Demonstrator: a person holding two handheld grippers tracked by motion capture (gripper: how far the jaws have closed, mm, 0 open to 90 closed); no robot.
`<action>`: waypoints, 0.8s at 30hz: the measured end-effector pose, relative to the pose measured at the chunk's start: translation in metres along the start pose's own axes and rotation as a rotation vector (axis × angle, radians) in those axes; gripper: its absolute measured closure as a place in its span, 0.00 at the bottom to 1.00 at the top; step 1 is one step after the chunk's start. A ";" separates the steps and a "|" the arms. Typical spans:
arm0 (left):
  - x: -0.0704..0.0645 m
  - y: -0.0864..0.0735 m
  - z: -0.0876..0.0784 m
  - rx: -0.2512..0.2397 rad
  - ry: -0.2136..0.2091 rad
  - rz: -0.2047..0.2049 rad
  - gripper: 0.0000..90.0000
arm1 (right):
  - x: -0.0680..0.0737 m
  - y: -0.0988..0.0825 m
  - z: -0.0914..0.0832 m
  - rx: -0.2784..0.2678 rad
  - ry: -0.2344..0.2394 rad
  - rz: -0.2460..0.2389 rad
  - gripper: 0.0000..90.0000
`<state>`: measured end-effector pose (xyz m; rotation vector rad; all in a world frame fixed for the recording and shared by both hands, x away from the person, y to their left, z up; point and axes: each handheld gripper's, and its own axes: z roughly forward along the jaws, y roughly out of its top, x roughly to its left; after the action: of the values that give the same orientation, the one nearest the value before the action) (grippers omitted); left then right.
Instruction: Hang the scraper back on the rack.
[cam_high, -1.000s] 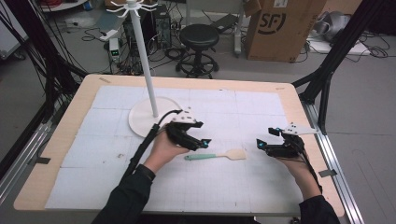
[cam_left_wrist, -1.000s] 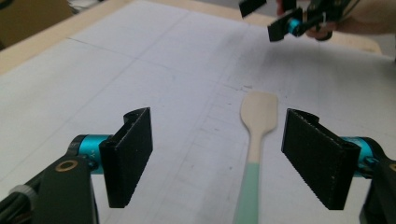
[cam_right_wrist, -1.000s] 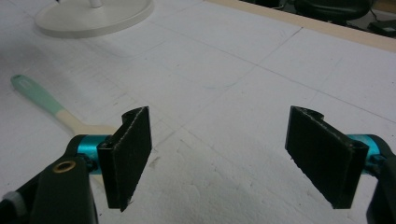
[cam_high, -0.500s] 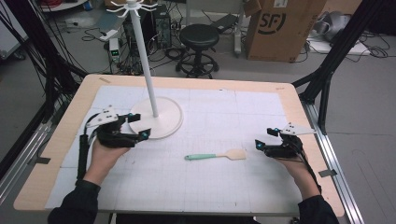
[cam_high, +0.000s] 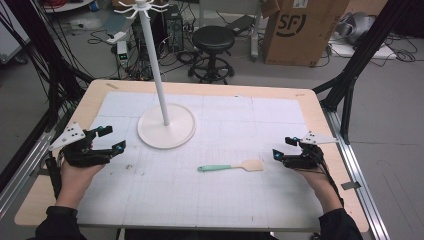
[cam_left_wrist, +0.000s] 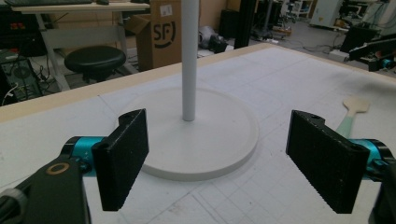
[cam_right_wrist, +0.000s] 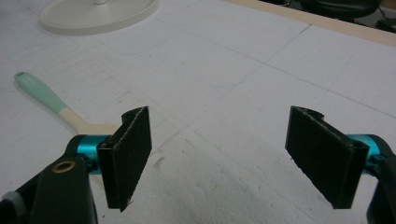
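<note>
A small spatula (cam_high: 231, 167) with a mint-green handle and a pale blade lies flat on the white mat, blade toward the right. My right gripper (cam_high: 281, 148) rests just right of the blade, open and empty; its own view has the spatula (cam_right_wrist: 51, 103) at the left, behind the left jaw. At the table's left edge my left gripper (cam_high: 111, 138) is open and empty, pointing at the white stand. The stand's round base (cam_high: 166, 126) and tall pole (cam_high: 156, 65) rise ahead of it, seen close up as base (cam_left_wrist: 219, 140) and pole (cam_left_wrist: 189, 56).
The white gridded mat (cam_high: 210, 200) covers most of the wooden table (cam_high: 320, 100). Beyond the far edge stand a black stool (cam_high: 213, 42) and a cardboard box (cam_high: 300, 30). Black frame legs (cam_high: 350, 85) flank the table's right side.
My left gripper has swung from the middle, near the spatula's handle, out to the table's left edge. The spatula and the right gripper have stayed put.
</note>
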<state>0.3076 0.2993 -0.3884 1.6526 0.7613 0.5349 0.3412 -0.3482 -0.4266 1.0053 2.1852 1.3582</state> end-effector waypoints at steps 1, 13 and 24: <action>0.001 -0.001 -0.001 -0.004 0.005 -0.003 0.24 | 0.000 0.000 0.000 0.000 0.000 0.000 0.24; 0.002 -0.005 -0.002 -0.006 0.004 0.003 0.22 | 0.012 0.010 0.012 0.006 0.071 -0.032 0.22; 0.000 -0.011 0.001 0.021 -0.005 0.012 0.22 | 0.041 0.023 0.042 0.041 0.210 -0.121 0.21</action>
<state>0.3058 0.2994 -0.3992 1.6785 0.7556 0.5326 0.3488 -0.2858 -0.4235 0.7595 2.3924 1.4229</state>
